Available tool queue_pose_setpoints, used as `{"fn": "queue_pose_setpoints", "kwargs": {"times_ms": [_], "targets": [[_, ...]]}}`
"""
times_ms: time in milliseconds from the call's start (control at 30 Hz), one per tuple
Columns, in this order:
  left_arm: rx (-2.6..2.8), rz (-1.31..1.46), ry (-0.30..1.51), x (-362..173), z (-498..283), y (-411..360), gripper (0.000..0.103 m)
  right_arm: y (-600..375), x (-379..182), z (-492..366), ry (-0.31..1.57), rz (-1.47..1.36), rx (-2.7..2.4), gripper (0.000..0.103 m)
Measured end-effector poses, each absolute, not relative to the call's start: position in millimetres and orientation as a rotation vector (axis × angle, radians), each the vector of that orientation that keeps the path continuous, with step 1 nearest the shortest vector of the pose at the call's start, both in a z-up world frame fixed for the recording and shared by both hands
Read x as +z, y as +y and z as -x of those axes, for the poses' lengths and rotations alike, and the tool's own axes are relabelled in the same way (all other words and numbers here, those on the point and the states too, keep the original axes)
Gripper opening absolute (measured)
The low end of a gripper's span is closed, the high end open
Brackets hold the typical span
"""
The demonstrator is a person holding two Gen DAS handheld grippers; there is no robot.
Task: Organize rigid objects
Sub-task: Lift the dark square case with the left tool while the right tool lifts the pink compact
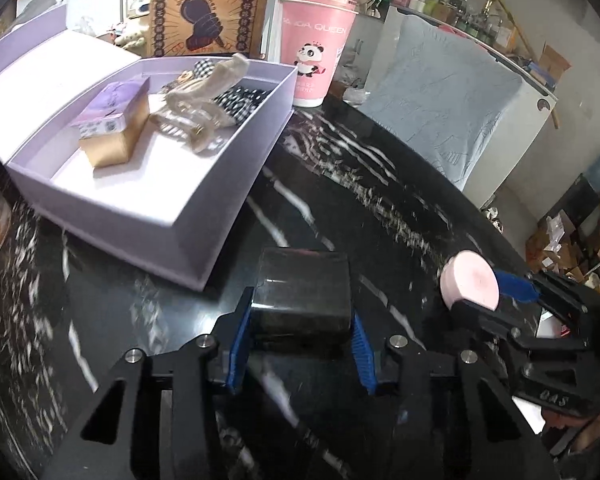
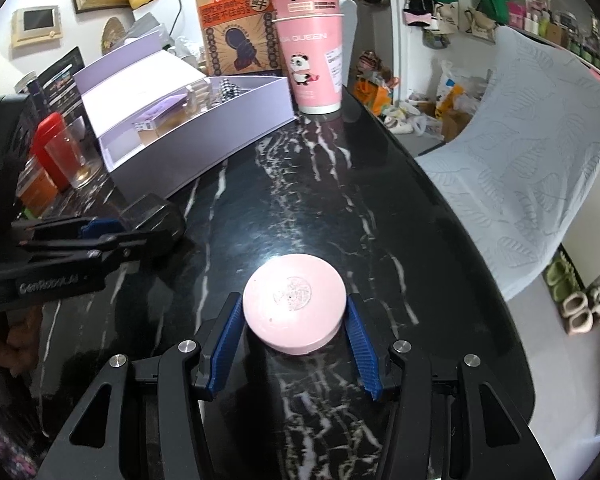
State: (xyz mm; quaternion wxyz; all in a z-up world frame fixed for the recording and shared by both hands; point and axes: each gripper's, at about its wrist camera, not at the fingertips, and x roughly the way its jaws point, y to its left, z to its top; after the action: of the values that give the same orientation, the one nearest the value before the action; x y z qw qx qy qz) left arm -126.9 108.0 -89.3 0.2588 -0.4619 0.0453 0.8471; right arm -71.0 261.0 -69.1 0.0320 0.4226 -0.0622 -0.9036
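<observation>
Gripping, left hand-held gripper point(image 1: 300, 322): pads clamped on a dark translucent rounded block point(image 1: 302, 294), on the black marbled surface point(image 1: 380, 216).
Right hand-held gripper point(image 2: 294, 330): clamped on a flat round pink case point(image 2: 295, 310).
Beyond: open lilac cardboard box point(image 1: 220, 184).

Both wrist cams close, angled down over table point(image 1: 380, 184), sharing lilac box point(image 2: 204, 136).

"PANDA QUEEN" printed on lower pink paper cup point(image 1: 318, 46); "GenRobot.AI" on black left tool point(image 2: 112, 232) body; large "鲜" on orange-brown paper bag point(image 2: 236, 36); "DAS" embossed on black right tool point(image 1: 496, 284).
</observation>
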Motion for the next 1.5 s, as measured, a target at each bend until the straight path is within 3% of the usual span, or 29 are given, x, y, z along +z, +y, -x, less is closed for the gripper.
{"fn": "queue_pose_setpoints", "kwargs": {"times_ms": [533, 967, 1067, 1133, 1167, 1500], "targets": [[2.412, 1.276, 0.033, -81.3, 84.8, 26.3, 0.043, 193.0, -71.1, 67.9, -0.089, -1.237, -2.635, 0.051], [2.32, 1.289, 0.082, -92.3, 99.6, 40.6, 0.047, 186.8, -70.2, 68.7, -0.093, -1.247, -2.628, 0.051], [2.316, 1.289, 0.059, -93.4, 104.8, 42.3, 0.056, 189.0, -69.8, 70.5, -0.103, -1.253, -2.632, 0.051], [2.32, 1.291, 0.054, -94.5, 107.7, 43.3, 0.077, 190.8, -69.7, 71.6, -0.11, -1.256, -2.633, 0.051], [2.324, 1.294, 0.055, -95.3, 109.7, 44.2, 0.08, 191.8, -69.7, 72.2, -0.114, -1.258, -2.634, 0.051], [2.3, 1.265, 0.119, -97.1, 114.9, 56.8, 0.08, 195.8, -69.2, 75.9, -0.129, -1.257, -2.643, 0.051]]}}
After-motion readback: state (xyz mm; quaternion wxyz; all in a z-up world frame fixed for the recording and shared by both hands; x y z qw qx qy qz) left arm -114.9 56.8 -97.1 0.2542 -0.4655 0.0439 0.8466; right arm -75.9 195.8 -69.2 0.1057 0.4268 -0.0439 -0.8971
